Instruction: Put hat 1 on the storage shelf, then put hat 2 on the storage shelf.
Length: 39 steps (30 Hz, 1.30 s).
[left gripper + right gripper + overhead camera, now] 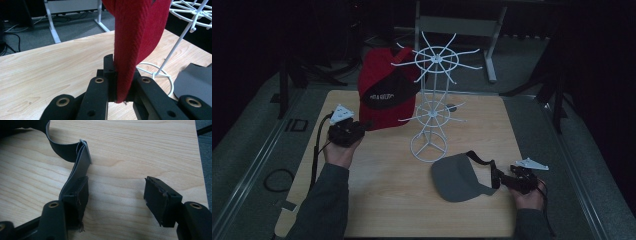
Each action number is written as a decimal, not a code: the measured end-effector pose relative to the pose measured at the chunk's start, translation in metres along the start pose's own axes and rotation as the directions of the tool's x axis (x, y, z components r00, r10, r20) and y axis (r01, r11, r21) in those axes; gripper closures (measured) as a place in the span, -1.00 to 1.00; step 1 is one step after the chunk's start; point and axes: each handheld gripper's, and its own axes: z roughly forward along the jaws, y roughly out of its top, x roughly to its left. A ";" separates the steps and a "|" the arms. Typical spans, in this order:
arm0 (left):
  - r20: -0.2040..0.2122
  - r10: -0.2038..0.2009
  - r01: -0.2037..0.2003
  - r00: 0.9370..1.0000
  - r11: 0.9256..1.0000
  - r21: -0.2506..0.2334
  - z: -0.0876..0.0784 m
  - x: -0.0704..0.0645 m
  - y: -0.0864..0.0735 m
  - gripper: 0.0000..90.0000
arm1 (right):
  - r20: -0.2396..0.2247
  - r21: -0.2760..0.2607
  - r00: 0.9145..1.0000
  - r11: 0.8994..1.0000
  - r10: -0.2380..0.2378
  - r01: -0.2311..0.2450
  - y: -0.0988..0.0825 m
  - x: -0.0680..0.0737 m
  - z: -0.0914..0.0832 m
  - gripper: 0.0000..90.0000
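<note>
A red cap [384, 95] with a black brim stands upright at the back left of the table, against the white wire rack [432, 100]. My left gripper [346, 131] is at the cap's lower left edge. In the left gripper view, that left gripper [120, 75] is shut on a fold of the red cap's fabric [137, 37]. A grey visor [457, 177] lies flat at the front right with its black strap toward my right gripper [512, 181]. In the right gripper view, the right gripper [117, 192] is open over bare wood, and the strap [77, 167] rests against one jaw's outer side.
The rack's round base [428, 146] sits mid-table between the two caps, and its wire arms [190, 15] spread out above. The wooden table [387, 200] ends close behind my right hand. A black cable loop [278, 180] lies on the grey floor at the left.
</note>
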 end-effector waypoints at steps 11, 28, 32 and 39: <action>0.013 -0.004 0.004 1.000 1.000 -0.008 -0.002 -0.008 -0.010 0.90 | -0.005 -0.001 1.000 1.000 0.010 -0.010 0.000 0.000 0.000 -0.20; -0.018 -0.007 0.006 1.000 0.999 -0.052 -0.007 -0.017 -0.020 0.89 | -0.005 -0.004 0.999 0.999 0.042 -0.042 0.004 -0.005 -0.013 -0.05; -0.030 0.003 -0.005 1.000 0.998 -0.061 -0.009 -0.020 -0.020 0.89 | -0.001 -0.013 0.999 0.999 0.040 -0.040 0.008 -0.003 -0.017 -0.02; -0.029 -0.007 0.005 1.000 0.998 -0.067 -0.010 -0.019 -0.022 0.89 | -0.014 -0.022 1.000 0.999 0.024 -0.025 0.017 0.005 -0.025 0.04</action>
